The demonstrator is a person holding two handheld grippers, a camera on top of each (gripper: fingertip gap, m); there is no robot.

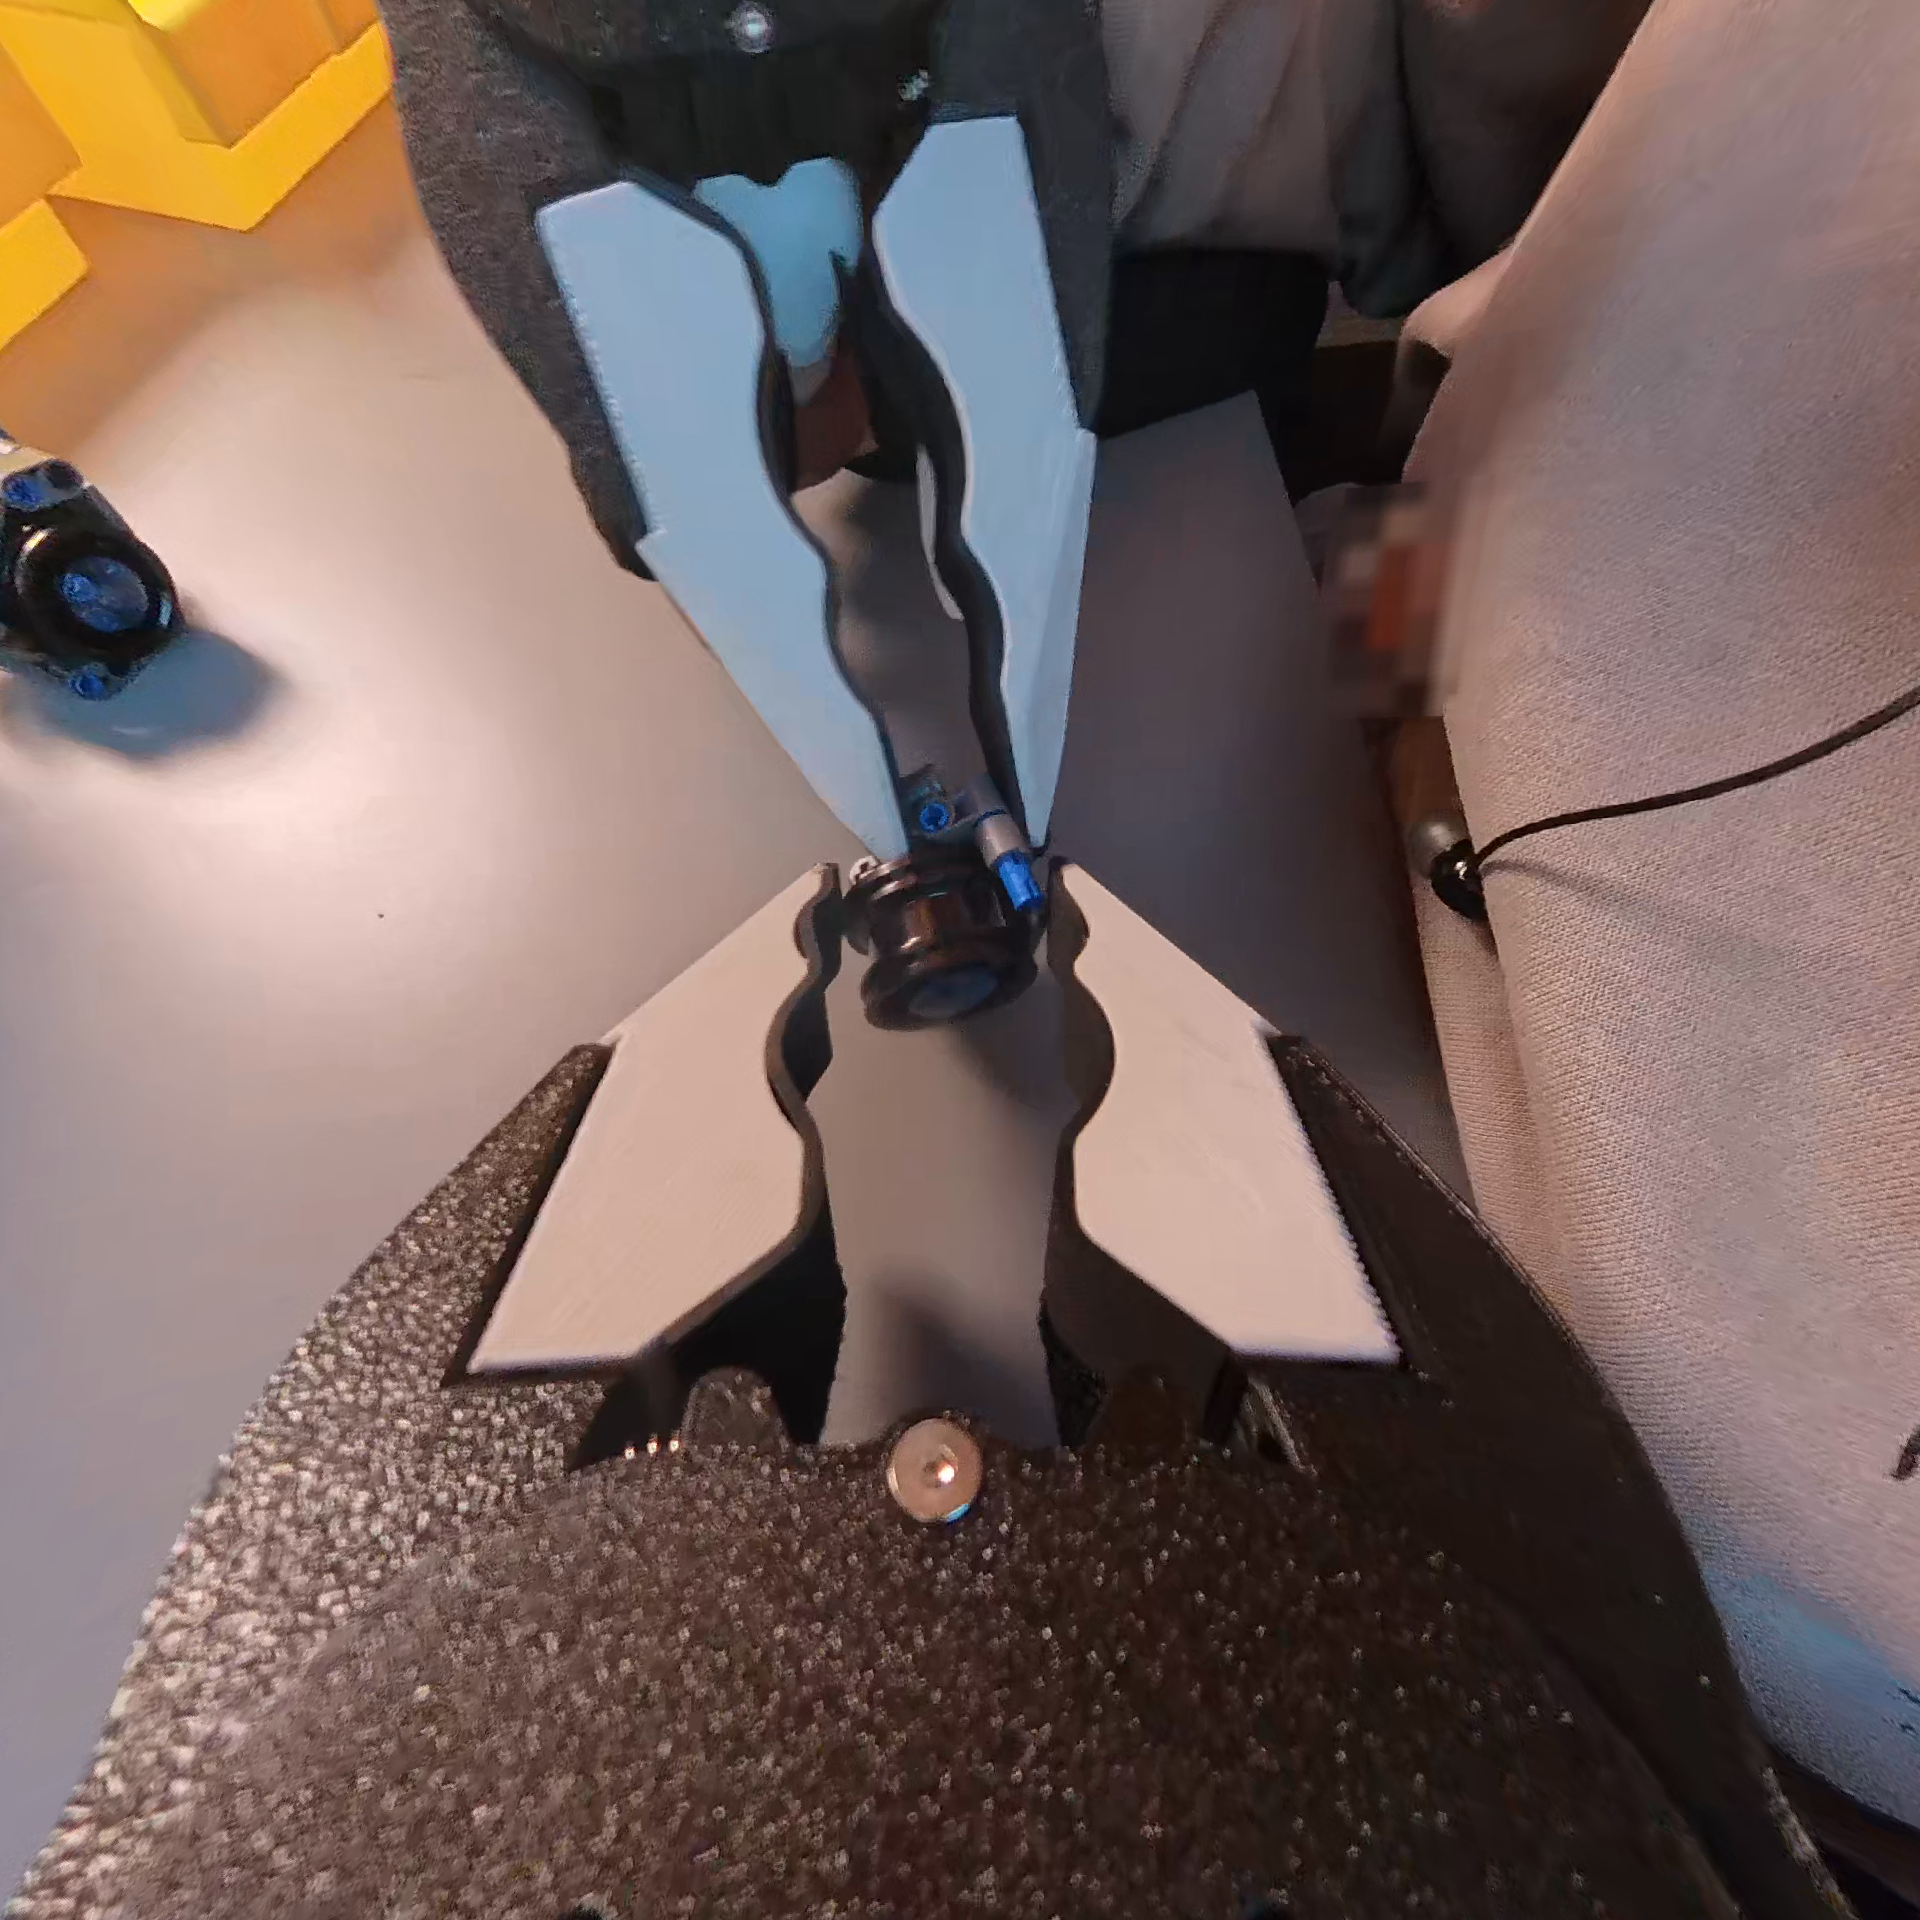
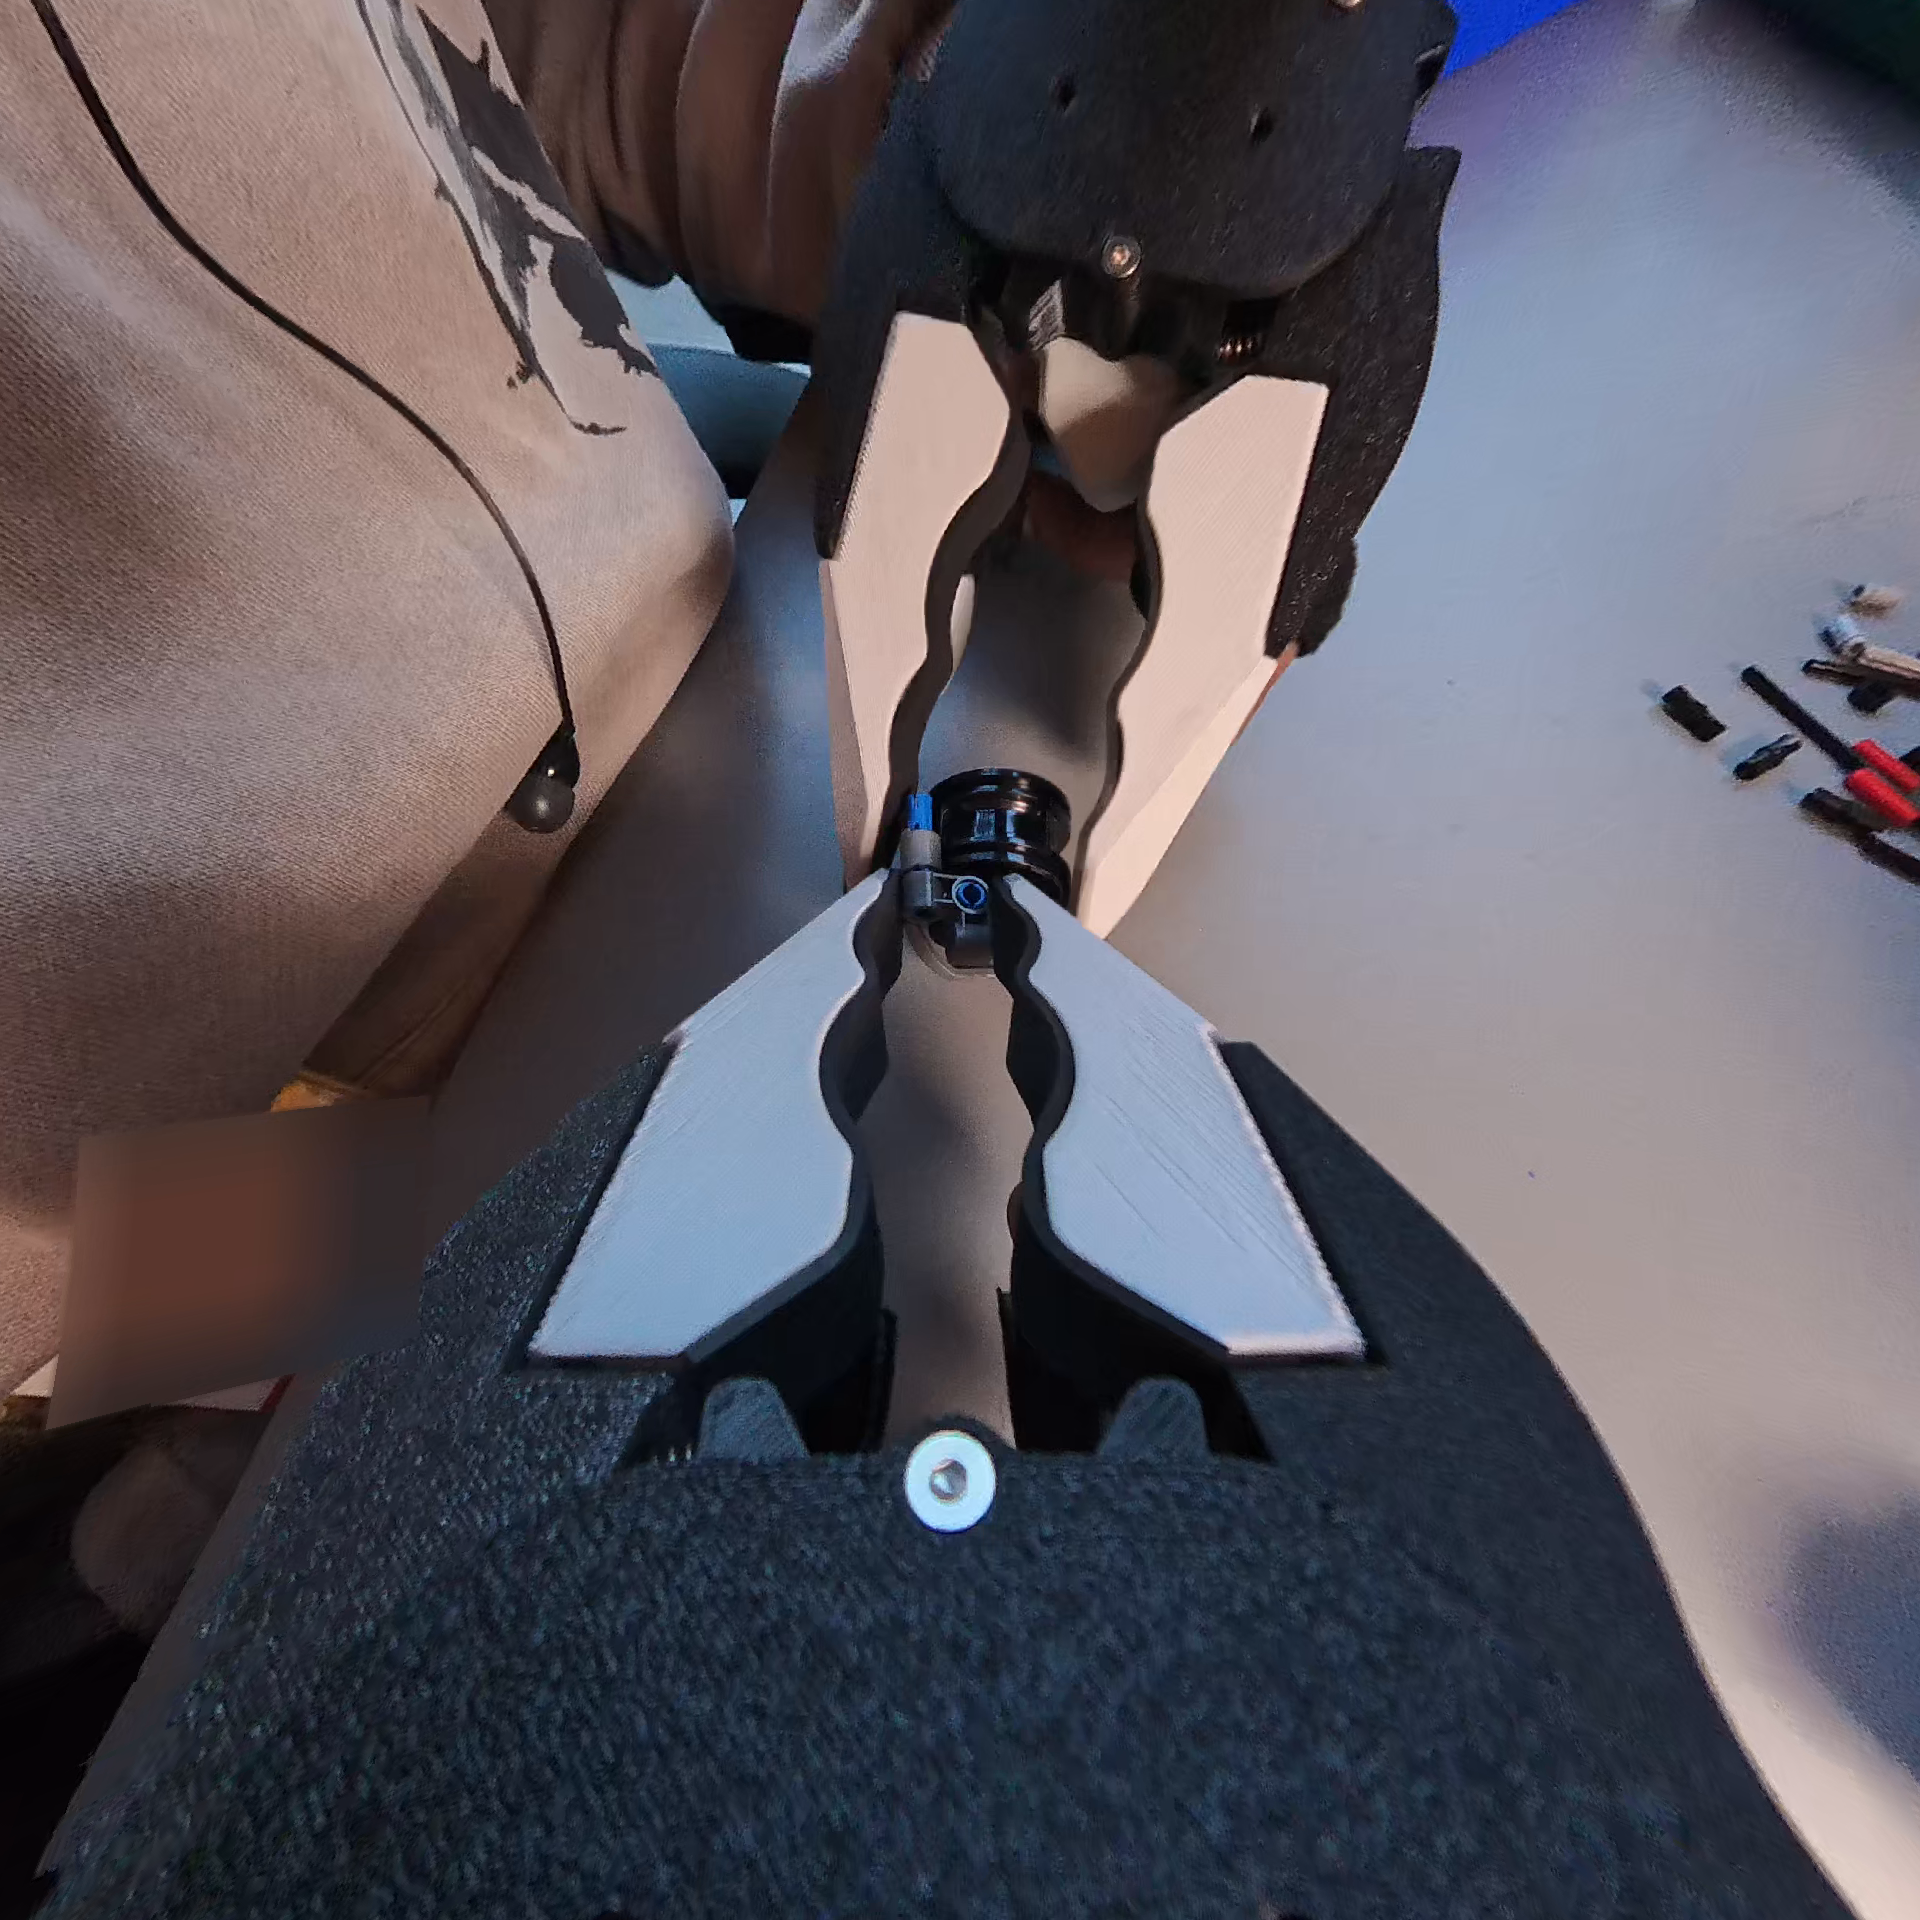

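Left wrist view shows the left tool (image 1: 940, 883) and right tool (image 1: 961, 821) meeting tip to tip above the grey counter (image 1: 416, 935), each pinching one end of a small black wheel assembly (image 1: 940, 951) with blue pins.

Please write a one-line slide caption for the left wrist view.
Two grippers meet over a grey table, sharing a small black wheel assembly.
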